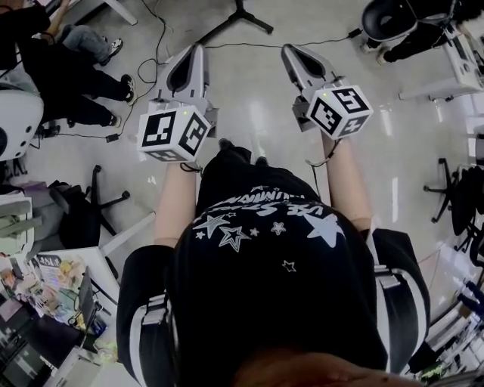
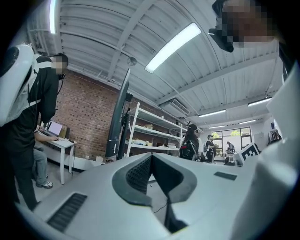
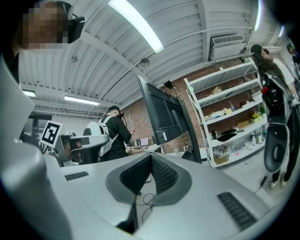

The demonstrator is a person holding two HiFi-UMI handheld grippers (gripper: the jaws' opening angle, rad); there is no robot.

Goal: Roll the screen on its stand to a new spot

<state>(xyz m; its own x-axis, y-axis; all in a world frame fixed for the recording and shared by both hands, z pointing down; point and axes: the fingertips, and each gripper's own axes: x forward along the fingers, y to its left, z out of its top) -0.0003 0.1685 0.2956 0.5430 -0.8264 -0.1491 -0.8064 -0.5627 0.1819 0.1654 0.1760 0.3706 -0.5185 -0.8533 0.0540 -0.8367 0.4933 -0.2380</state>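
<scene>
The screen (image 3: 161, 111) is a big dark panel on a tall stand, some way ahead in the right gripper view. In the left gripper view the screen (image 2: 118, 117) shows edge-on in front of a brick wall. It is not in the head view. My left gripper (image 1: 198, 50) and right gripper (image 1: 288, 50) are held out side by side above the grey floor, far from the screen. The left gripper's (image 2: 151, 155) jaws are shut with nothing between them. So are the jaws of the right gripper (image 3: 151, 156).
White shelving (image 3: 229, 117) stands beside the screen. A person with a white backpack (image 2: 18, 84) stands at a desk (image 2: 58, 143) on the left. Cables and a tripod base (image 1: 240, 17) lie on the floor ahead. A dark chair (image 1: 87, 208) and a cluttered desk (image 1: 45, 287) are at my left.
</scene>
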